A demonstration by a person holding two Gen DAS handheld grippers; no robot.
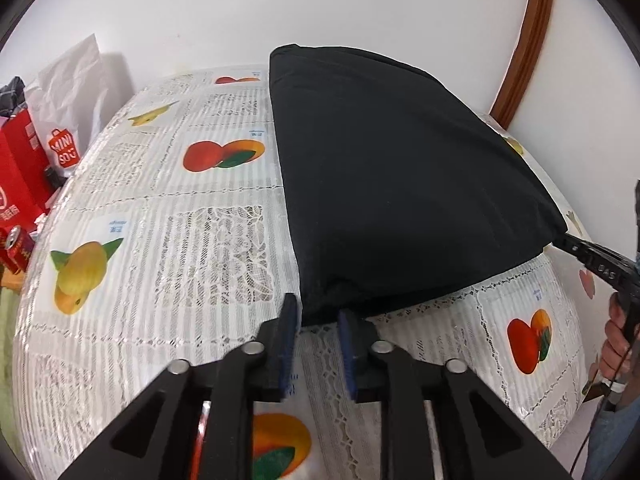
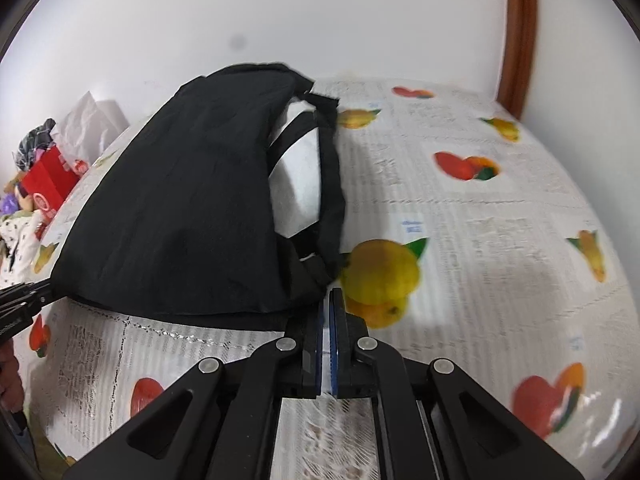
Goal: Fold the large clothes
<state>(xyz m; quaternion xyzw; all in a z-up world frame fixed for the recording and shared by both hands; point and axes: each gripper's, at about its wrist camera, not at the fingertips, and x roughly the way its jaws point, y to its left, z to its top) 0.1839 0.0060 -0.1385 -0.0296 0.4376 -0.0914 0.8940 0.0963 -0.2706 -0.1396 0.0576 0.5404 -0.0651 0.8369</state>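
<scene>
- Your left gripper (image 1: pixel 318 322) has its jaws parted, straddling the near left corner of the black, soft cotton garment (image 1: pixel 400 176); close them fully on that corner before you lift, so no layer slips out
- Your right gripper (image 2: pixel 329 312) has its jaws pressed together at the garment's near right corner; whether cloth is pinched between them I cannot tell, so check the hold
- The garment lies part-folded on the surface under a white lace-pattern tablecloth printed with fruit (image 1: pixel 168 240), its strap edges (image 2: pixel 330 168) loose on the right side
- Raise both corners level and carry them away together; an uneven pull will likely skew the fold
- Keep clear of the red cardboard box (image 1: pixel 18 168) at the left edge
</scene>
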